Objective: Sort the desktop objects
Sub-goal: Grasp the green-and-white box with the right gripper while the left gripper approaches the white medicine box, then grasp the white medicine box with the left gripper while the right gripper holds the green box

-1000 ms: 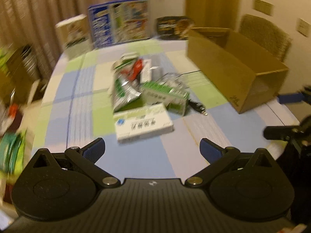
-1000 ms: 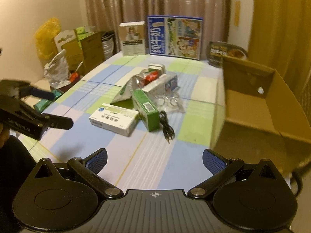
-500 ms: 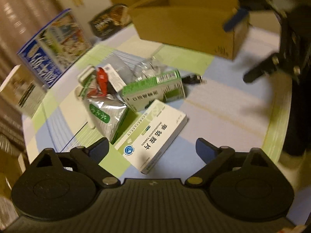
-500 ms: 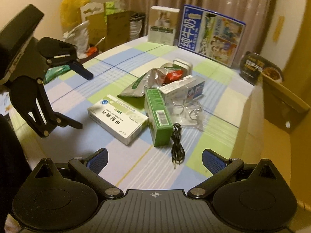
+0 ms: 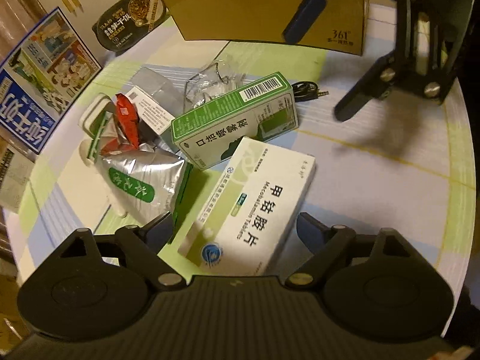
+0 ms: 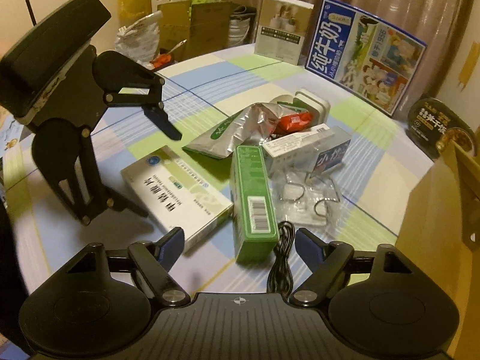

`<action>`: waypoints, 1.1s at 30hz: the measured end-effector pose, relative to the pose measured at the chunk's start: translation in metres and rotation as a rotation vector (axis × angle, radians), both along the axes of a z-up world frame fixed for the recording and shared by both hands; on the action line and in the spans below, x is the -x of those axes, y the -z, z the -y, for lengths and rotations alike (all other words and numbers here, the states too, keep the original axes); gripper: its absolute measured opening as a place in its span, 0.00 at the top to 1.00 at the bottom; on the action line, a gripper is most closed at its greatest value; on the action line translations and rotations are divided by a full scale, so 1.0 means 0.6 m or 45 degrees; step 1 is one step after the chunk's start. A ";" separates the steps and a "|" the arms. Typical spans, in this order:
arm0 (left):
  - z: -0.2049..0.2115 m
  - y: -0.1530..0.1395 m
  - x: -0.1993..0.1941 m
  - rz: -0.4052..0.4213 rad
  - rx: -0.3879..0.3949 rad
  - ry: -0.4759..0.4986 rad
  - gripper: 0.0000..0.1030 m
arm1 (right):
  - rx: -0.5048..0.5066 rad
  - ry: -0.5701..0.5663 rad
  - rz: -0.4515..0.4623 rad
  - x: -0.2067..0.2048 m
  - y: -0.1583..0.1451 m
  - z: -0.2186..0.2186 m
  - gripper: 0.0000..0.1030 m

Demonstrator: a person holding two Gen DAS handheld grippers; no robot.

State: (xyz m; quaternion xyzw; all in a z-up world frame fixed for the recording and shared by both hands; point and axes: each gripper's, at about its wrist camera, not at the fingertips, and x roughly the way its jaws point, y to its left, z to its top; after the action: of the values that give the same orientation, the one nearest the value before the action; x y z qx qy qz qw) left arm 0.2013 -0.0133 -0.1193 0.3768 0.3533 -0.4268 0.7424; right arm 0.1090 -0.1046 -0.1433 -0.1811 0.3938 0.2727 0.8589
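Straddling the near end of the white tablet box (image 5: 255, 207), the left gripper (image 5: 235, 229) gapes wide; the right gripper (image 6: 238, 244), likewise spread, frames the green medicine box (image 6: 253, 198) just ahead.

Round table (image 6: 210, 69) with blue-green-white checked cloth. On it: white pill box (image 5: 255, 207), green box (image 6: 255, 201), foil pouch (image 5: 141, 183), black cable (image 6: 282, 258), cardboard box (image 5: 270, 9), milk carton box (image 6: 366, 60), black food bowl (image 6: 441, 129).
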 end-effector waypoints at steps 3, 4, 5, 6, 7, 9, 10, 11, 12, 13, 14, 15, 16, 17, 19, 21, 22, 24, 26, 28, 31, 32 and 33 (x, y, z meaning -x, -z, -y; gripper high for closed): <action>0.006 0.010 -0.013 -0.041 0.003 0.009 0.19 | 0.023 -0.030 -0.019 -0.021 0.013 -0.008 0.30; 0.007 0.014 -0.017 -0.042 0.003 0.002 0.18 | 0.026 -0.034 -0.027 -0.028 0.017 -0.010 0.31; 0.008 0.016 -0.021 -0.052 0.007 -0.011 0.19 | 0.032 -0.038 -0.039 -0.036 0.022 -0.012 0.34; 0.008 0.019 -0.025 -0.071 0.011 -0.021 0.19 | 0.038 -0.041 -0.047 -0.041 0.026 -0.014 0.39; 0.007 0.021 -0.029 -0.094 0.016 -0.032 0.19 | 0.038 -0.039 -0.053 -0.043 0.030 -0.015 0.43; 0.006 0.024 -0.033 -0.113 0.023 -0.046 0.19 | 0.030 -0.018 -0.078 -0.050 0.035 -0.014 0.63; 0.006 0.023 -0.032 -0.114 0.024 -0.052 0.19 | 0.024 0.001 -0.082 -0.051 0.035 -0.012 0.68; 0.006 0.023 -0.032 -0.117 0.023 -0.063 0.20 | 0.016 0.021 -0.089 -0.050 0.034 -0.010 0.71; 0.006 0.021 -0.031 -0.119 0.022 -0.078 0.22 | 0.009 0.040 -0.099 -0.049 0.032 -0.008 0.72; 0.006 0.019 -0.028 -0.120 0.023 -0.095 0.26 | 0.003 0.058 -0.108 -0.045 0.031 -0.005 0.72; 0.005 0.016 -0.025 -0.120 0.025 -0.113 0.28 | -0.002 0.080 -0.121 -0.040 0.030 0.000 0.72; 0.005 0.013 -0.020 -0.124 0.025 -0.138 0.34 | -0.008 0.100 -0.133 -0.033 0.028 0.003 0.73; 0.005 0.011 -0.015 -0.129 0.024 -0.165 0.40 | -0.021 0.126 -0.147 -0.024 0.026 0.008 0.73; 0.006 0.008 -0.010 -0.133 0.023 -0.199 0.43 | -0.039 0.155 -0.165 -0.014 0.025 0.014 0.73; 0.006 0.002 0.003 -0.153 0.030 -0.271 0.52 | -0.076 0.206 -0.199 0.009 0.021 0.026 0.73; 0.006 -0.004 0.019 -0.189 0.061 -0.336 0.54 | -0.119 0.260 -0.241 0.036 0.017 0.041 0.74; 0.006 -0.006 0.028 -0.196 0.070 -0.346 0.54 | -0.139 0.281 -0.256 0.049 0.015 0.047 0.74; 0.010 -0.006 0.049 -0.150 0.053 -0.330 0.54 | -0.137 0.303 -0.261 0.074 0.012 0.056 0.74; 0.012 -0.005 0.063 -0.071 0.028 -0.286 0.52 | -0.123 0.311 -0.252 0.095 0.009 0.060 0.73; 0.011 -0.006 0.066 0.016 -0.002 -0.240 0.38 | -0.106 0.308 -0.232 0.106 0.010 0.060 0.73; 0.009 -0.009 0.051 0.088 -0.022 -0.171 0.27 | -0.088 0.298 -0.196 0.111 0.013 0.057 0.73; 0.010 -0.009 0.042 0.087 -0.028 -0.151 0.25 | -0.081 0.291 -0.189 0.110 0.015 0.055 0.73; 0.011 -0.007 0.032 0.074 -0.034 -0.124 0.24 | -0.074 0.281 -0.183 0.108 0.018 0.052 0.72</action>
State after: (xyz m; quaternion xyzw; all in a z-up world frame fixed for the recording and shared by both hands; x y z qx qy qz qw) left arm 0.1818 -0.0198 -0.1148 0.3811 0.3551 -0.3744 0.7671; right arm 0.0444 -0.1358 -0.1544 -0.0918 0.4638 0.2001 0.8581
